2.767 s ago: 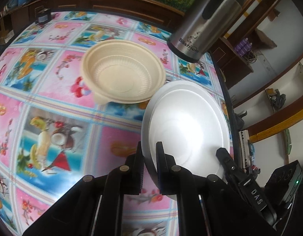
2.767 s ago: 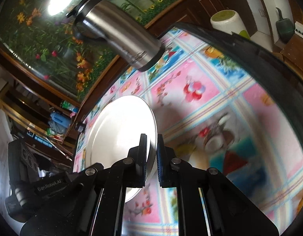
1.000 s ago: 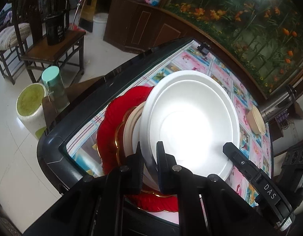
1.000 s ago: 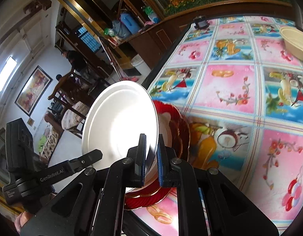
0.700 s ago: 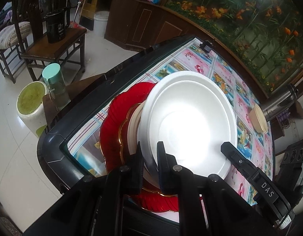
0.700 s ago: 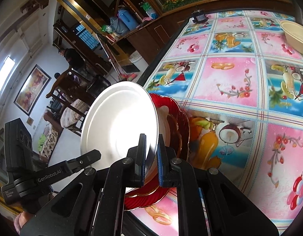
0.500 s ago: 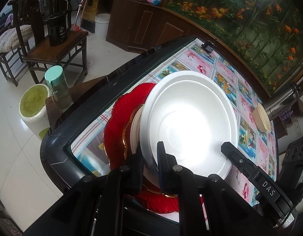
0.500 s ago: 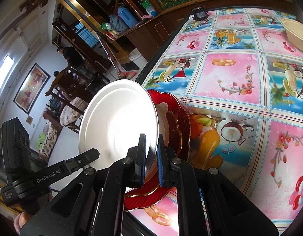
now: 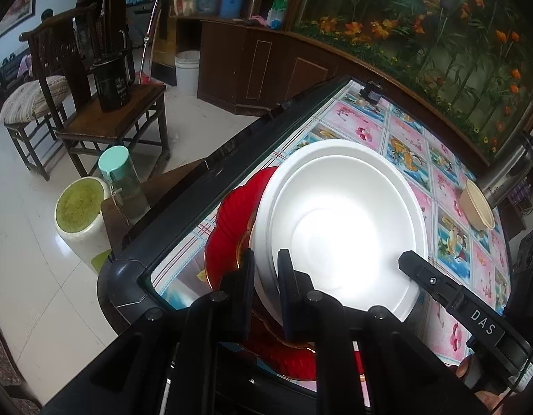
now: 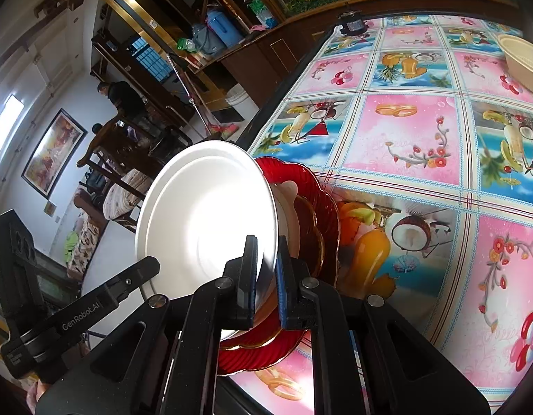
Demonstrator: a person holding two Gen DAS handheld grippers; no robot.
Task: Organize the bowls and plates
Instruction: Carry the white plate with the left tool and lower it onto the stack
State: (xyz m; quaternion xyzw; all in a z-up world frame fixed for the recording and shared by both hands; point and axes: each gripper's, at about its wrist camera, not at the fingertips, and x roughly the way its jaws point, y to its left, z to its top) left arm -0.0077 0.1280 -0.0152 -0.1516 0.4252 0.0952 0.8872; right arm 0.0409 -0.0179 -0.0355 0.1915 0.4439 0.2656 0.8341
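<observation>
From the left wrist view, my left hand-held gripper is clamped on the near rim of the white plate; the plate hangs tilted just above the red plate at the desk corner, stack directly below; a beige bowl sits well apart. From the right wrist view, my right hand-held gripper pinches the opposite rim; I judge both must lower together.

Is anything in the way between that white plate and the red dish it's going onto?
Only a cream bowl already sitting in the red dish; the white plate, pinched by both claws, left and right, hangs over it.
</observation>
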